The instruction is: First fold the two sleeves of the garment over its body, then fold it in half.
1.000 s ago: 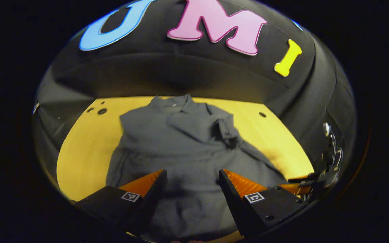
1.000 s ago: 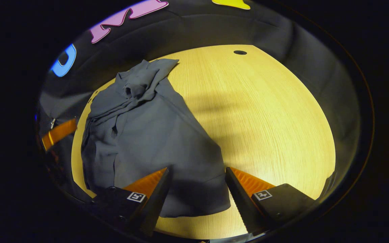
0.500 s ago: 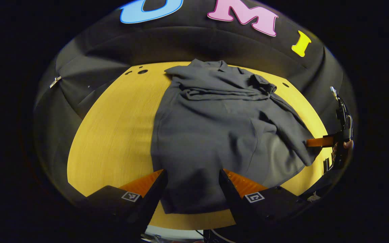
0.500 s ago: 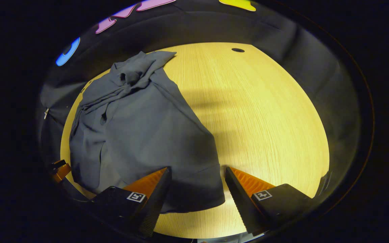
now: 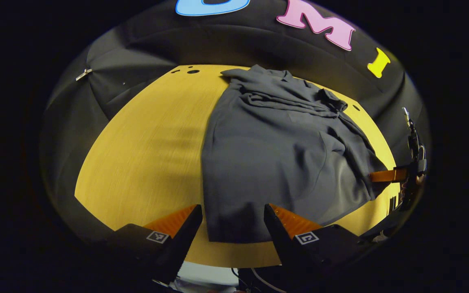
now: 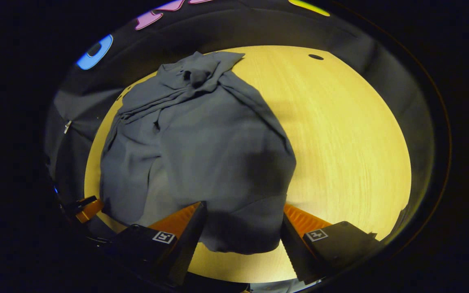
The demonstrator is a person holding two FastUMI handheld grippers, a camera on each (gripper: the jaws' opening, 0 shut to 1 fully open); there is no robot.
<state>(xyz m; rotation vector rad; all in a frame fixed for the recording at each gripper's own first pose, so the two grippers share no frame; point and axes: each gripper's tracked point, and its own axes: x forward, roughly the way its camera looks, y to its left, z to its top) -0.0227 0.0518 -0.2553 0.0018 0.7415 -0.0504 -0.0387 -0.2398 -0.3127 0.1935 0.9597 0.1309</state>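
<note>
Garment (image 5: pixel 283 162) lay spread on the yellow wooden table (image 5: pixel 145 154), dark grey, its collar end toward the black cloth wall (image 5: pixel 145 61) and its hem toward the near edge. Both sleeves appeared already folded across the body near the collar, where the cloth bunched in ridges (image 6: pixel 189 81); how neatly they lay was hard to make out in the creases.

In the left gripper view, the left gripper (image 5: pixel 231 226) hovered with its jaws apart over the hem's left corner. Whether a finger touched the cloth could not be told, since the near hem ran behind the fingers. The other gripper (image 5: pixel 385 176) showed at the far right of that view, one finger reaching to the garment's edge, the rest cut off by the rim.

In the right gripper view, the right gripper (image 6: pixel 242 228) stood with its jaws open, the hem's corner (image 6: pixel 242 232) between them, hiding part of the right finger; grip could not be confirmed. A bit of the left gripper (image 6: pixel 88 207) peeped out at the lower left.
</note>
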